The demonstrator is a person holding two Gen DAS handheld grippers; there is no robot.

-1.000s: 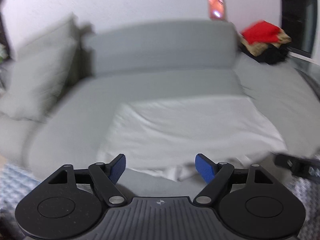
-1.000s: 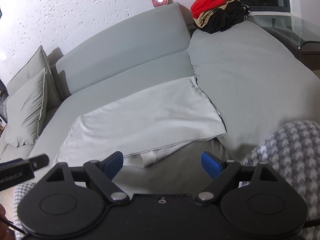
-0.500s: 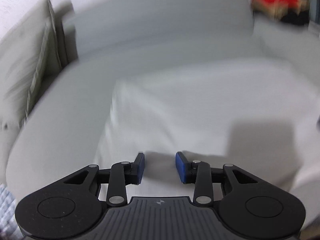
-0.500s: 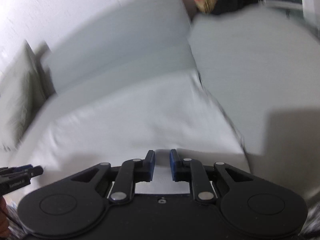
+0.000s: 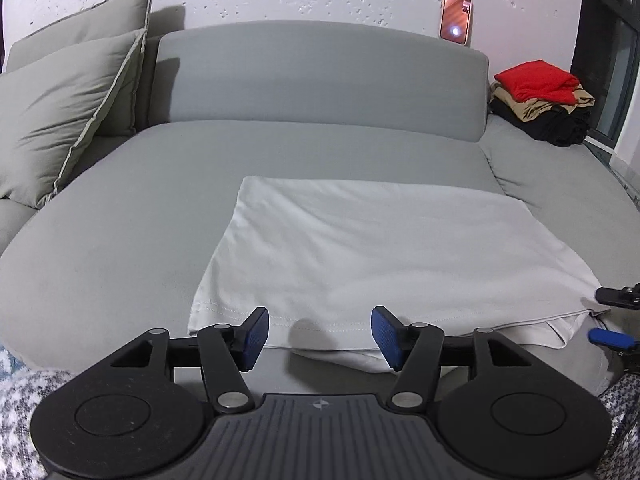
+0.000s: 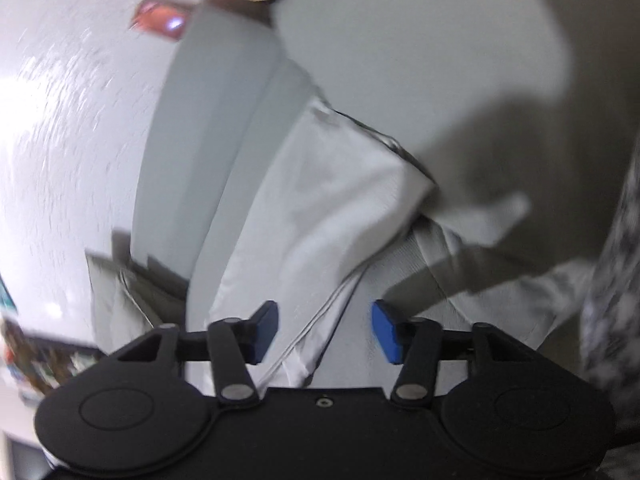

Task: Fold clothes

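Observation:
A white garment lies folded flat on the grey sofa seat. My left gripper hovers at its near hem, left of the middle. Its jaws are opening; the hem lies just beyond the blue pads and nothing is pinched. At the garment's right near corner my right gripper shows at the frame edge. In the blurred, rolled right wrist view, the garment has a layered edge running between the fingertips of the right gripper. These jaws are opening too, with the pads clear of the cloth.
A pile of folded clothes, red on top, sits at the sofa's far right. Two grey cushions lean at the left. A phone stands on the backrest. Houndstooth fabric borders the near corners.
Both grippers came down and forward to the garment's near edge. Each narrowed its jaws half a second ago and has widened them again. The right wrist view has rolled sharply.

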